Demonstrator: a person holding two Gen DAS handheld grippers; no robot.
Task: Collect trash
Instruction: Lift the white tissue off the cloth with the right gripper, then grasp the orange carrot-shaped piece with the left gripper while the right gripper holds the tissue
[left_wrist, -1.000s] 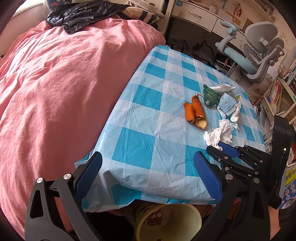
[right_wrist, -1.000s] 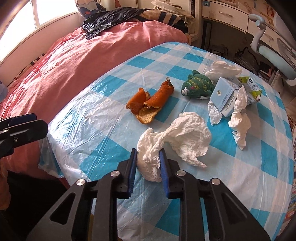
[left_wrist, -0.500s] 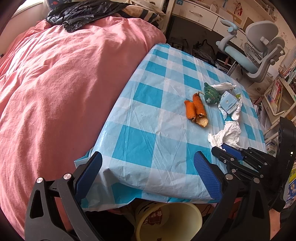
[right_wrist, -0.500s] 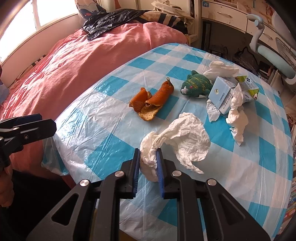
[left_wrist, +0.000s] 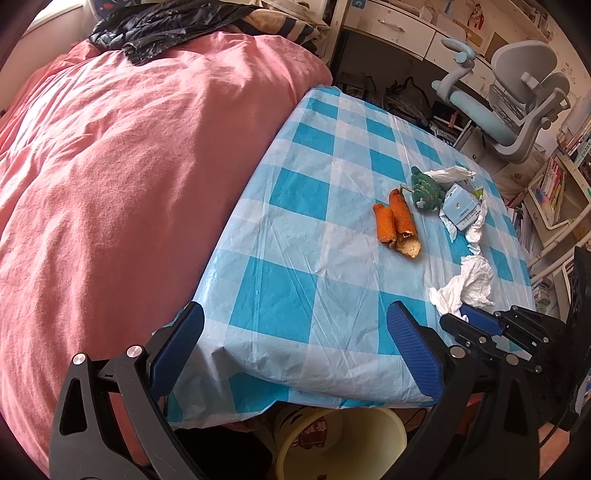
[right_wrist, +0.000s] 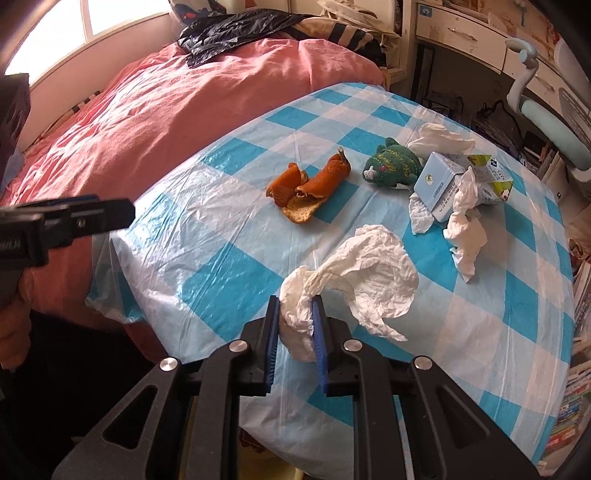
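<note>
A small tabletop (right_wrist: 229, 258) covered in a blue-and-white checked plastic cloth stands against a bed with a pink cover (left_wrist: 110, 166). The right gripper (right_wrist: 295, 332) is pinching one end of a crumpled white tissue (right_wrist: 369, 280) near the front edge of the tabletop, its blue pads pressed into the bunched paper; the rest of the tissue trails out over the cloth, and whether it has lifted clear cannot be told. The left gripper (left_wrist: 295, 354) hovers at the near corner of the tabletop with its jaws spread wide and nothing between them. Just below that corner, partly hidden by the hanging cloth, sits a pale yellow bin (left_wrist: 343, 446); the little of its inside that shows looks empty. Collecting seems to be at its start, with this tissue likely the first piece taken. Still lying on the tabletop are curled orange peel (right_wrist: 310, 184) toward the middle, and beyond it a light blue carton (right_wrist: 443, 188) with more crumpled tissues (right_wrist: 465, 229) draped over and beside it and one behind. A small green plush toy (right_wrist: 391, 164) lies between the peel and the carton; it probably is not trash. The held tissue has yet to reach the bin.
</note>
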